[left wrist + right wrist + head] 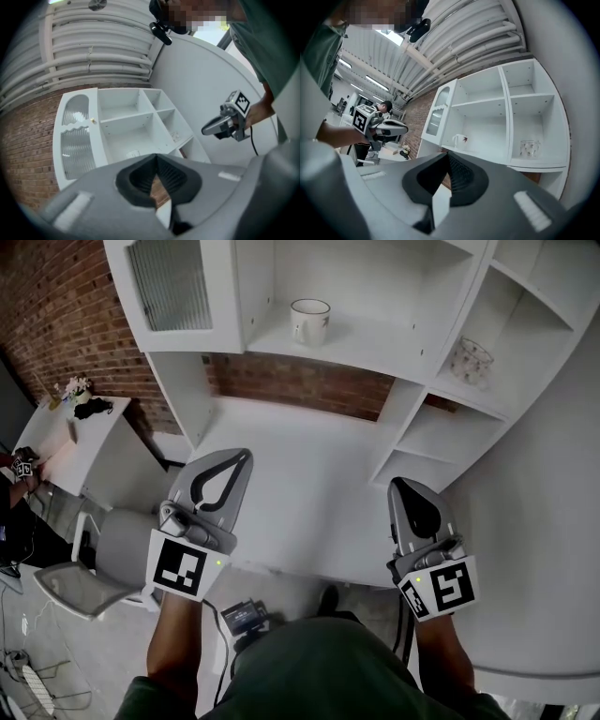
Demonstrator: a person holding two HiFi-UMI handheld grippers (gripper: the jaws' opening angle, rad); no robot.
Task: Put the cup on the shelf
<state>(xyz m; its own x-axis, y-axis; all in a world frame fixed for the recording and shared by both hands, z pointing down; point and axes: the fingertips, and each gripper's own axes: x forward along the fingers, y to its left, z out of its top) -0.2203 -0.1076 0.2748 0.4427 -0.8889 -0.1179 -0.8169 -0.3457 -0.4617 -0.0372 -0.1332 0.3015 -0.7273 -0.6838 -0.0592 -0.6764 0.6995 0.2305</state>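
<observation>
The cup (310, 321) stands upright on the white shelf (394, 345), well apart from both grippers; nearest, the left gripper (246, 456) and the right gripper (397, 484) hover over the white desk (309, 484), each with its jaws pressed together on nothing; beyond them the cup sits in the shelf's middle bay, a glass (470, 360) in the bay to its right.

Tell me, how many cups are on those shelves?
2: a white mug in the wide middle compartment, a clear glass one compartment to its right. The ribbed door could hide more.
</observation>
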